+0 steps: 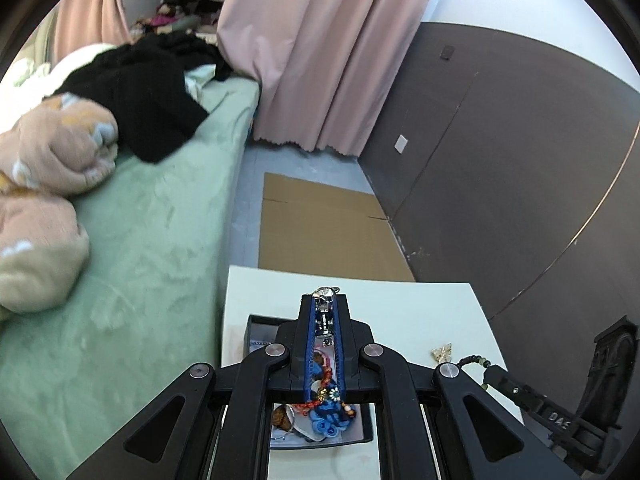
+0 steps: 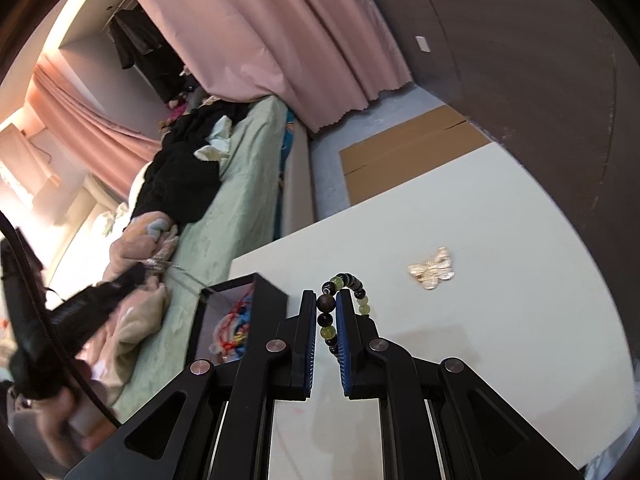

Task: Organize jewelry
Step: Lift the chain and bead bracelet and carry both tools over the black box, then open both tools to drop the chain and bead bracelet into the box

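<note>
1. Left gripper (image 1: 324,312), raised above the black box (image 1: 256,322) on the white table (image 1: 420,312): closing almost fully on a silver hair clip (image 1: 325,312), with only the clip's thickness left between the blue pads (image 1: 311,344).
2. Right gripper (image 2: 325,308), low over the table: narrowing to roughly one bead's width and pinching a beaded bracelet (image 2: 348,284) at its large dark bead; remaining loop curving forward past the fingertips, whether resting on the table or hanging just clear of it, not possible to tell.
3. Handling of the clip, by judgement: behaving as a light, rigid, smooth metal piece, probably slipping if taken by its stone tip; holding along the flat bar looking safer.
4. Handling of the bracelet, by judgement: acting as a light, limp strand of hard round beads, rolling and swinging freely; gripping one bead squarely, or the strand between two beads, looking best.
5. Waiting loose on the table, well apart from the box: a gold butterfly brooch (image 2: 432,269), thin and probably fragile at the wings.
6. Filling the box already: red, blue and white cords and charms (image 1: 326,408).
</note>
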